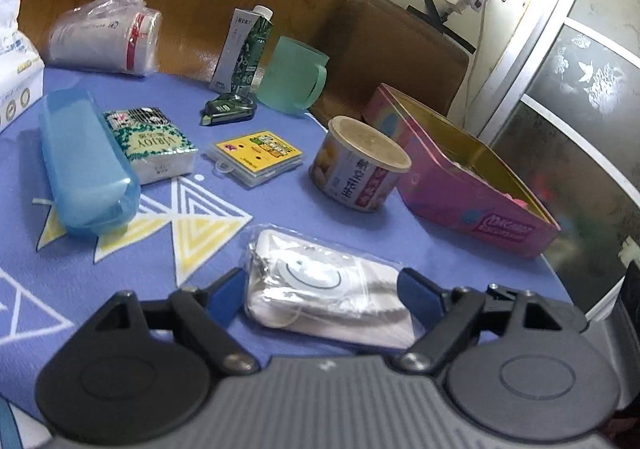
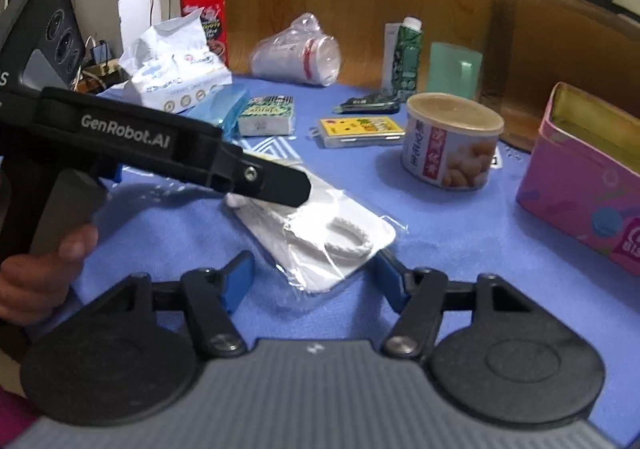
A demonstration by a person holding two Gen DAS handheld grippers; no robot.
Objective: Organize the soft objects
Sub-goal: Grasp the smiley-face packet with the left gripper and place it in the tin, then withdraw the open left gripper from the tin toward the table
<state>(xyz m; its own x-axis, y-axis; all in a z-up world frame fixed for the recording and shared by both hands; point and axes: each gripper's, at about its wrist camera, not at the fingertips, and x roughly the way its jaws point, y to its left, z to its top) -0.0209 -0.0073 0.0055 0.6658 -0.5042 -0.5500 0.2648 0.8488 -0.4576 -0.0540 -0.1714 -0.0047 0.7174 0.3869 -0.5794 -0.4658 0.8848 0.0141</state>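
Observation:
A white soft item in a clear plastic bag (image 1: 320, 289) lies on the blue tablecloth. My left gripper (image 1: 324, 293) is open, its blue fingers on either side of the bag's near end. In the right wrist view the same bag (image 2: 332, 233) lies flat, its near corner between the open fingers of my right gripper (image 2: 314, 277). The left gripper's black body (image 2: 160, 149) reaches in from the left over the bag's far end. A green tissue pack (image 1: 154, 145) and a blue soft pouch (image 1: 86, 165) lie farther back on the left.
An open pink tin box (image 1: 464, 173) stands at the right, a round can (image 1: 360, 163) beside it. A yellow card case (image 1: 256, 155), a tape dispenser (image 1: 230, 111), a green cup (image 1: 292, 75), a carton (image 1: 244, 49), bagged cups (image 1: 108, 35) and a wipes pack (image 2: 176, 77) lie behind.

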